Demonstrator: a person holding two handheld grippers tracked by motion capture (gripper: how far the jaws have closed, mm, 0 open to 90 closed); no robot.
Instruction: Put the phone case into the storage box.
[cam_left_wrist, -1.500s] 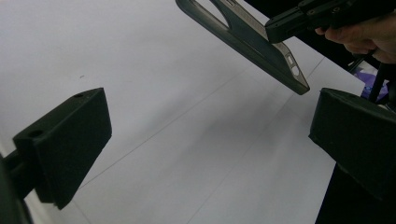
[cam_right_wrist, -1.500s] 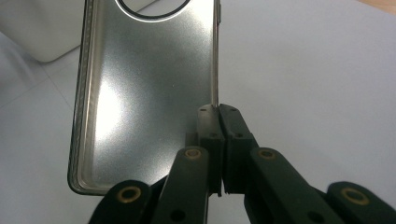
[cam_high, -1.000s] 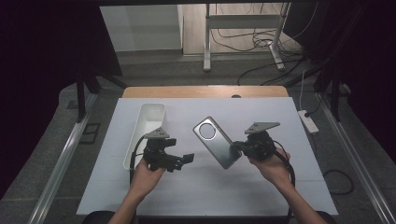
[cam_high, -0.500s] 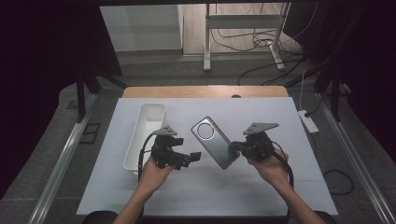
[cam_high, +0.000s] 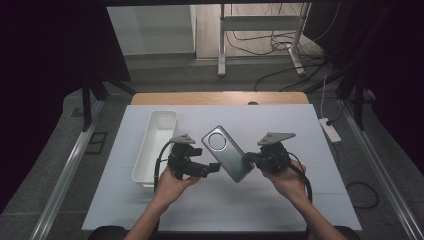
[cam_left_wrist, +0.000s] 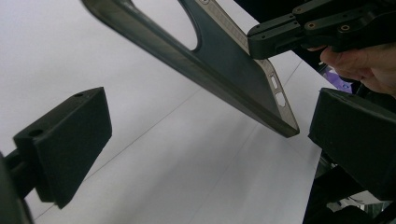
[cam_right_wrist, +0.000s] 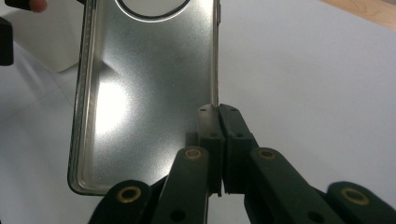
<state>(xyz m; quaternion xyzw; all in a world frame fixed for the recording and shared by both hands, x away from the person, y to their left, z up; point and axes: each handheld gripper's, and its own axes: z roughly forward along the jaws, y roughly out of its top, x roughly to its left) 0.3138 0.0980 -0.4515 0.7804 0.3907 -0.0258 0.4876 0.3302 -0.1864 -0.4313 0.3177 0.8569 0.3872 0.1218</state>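
Above the white worktop, my right claw pinches the phone case by one long edge, holding it raised and tilted so my left claw, spread wide, can take the lower end.

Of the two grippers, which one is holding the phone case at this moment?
The right gripper: its jaws are pinched shut on the side edge of the phone case. The left gripper has its jaws wide open, apart from the case.
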